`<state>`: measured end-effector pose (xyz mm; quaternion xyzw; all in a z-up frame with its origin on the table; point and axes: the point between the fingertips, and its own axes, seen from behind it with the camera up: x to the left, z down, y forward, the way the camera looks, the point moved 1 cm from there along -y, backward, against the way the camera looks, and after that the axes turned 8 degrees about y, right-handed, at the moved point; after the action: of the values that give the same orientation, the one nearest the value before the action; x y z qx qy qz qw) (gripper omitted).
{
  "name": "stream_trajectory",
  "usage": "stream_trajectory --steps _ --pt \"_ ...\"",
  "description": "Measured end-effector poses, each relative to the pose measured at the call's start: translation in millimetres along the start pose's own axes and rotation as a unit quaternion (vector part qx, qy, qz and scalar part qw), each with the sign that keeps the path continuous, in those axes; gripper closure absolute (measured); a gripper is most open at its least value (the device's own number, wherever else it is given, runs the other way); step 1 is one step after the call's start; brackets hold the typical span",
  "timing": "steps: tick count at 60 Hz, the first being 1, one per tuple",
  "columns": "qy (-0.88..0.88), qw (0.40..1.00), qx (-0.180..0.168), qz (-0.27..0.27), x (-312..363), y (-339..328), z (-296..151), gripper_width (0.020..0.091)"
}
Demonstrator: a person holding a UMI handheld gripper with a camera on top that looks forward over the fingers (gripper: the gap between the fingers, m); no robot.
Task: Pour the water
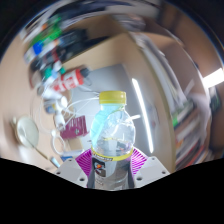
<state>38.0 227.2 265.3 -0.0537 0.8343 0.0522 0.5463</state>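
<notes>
A clear plastic bottle (112, 135) with a yellow cap (112, 97) and a grey label stands upright between my fingers. My gripper (112, 160) is shut on the bottle, with the purple pads (86, 158) pressing on its lower body from both sides. Water shows inside the bottle. The bottle's base is hidden below the fingers. A white cup (26, 130) sits off to the left of the fingers on the table.
A tan table top (25, 90) stretches to the left, with coloured bottles and clutter (60, 78) at its far side. A pink patterned item (72, 128) lies just left of the bottle. A grey cabinet or wall (150, 90) rises behind the bottle.
</notes>
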Motion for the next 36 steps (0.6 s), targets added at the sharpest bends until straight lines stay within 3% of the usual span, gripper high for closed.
stream_trajectory --steps 6,12,22,36 --pt "0.288 0.957 -0.001 -0.027 11 -15 32 0.0633" --pt "0.448 0.891 0.013 -0.073 40 -15 72 0.0619" --pt "0.548 0.827 0.059 -0.106 85 -1 128 0.0616" --pt "0.596 0.794 0.037 -0.109 118 2 143 0.0610"
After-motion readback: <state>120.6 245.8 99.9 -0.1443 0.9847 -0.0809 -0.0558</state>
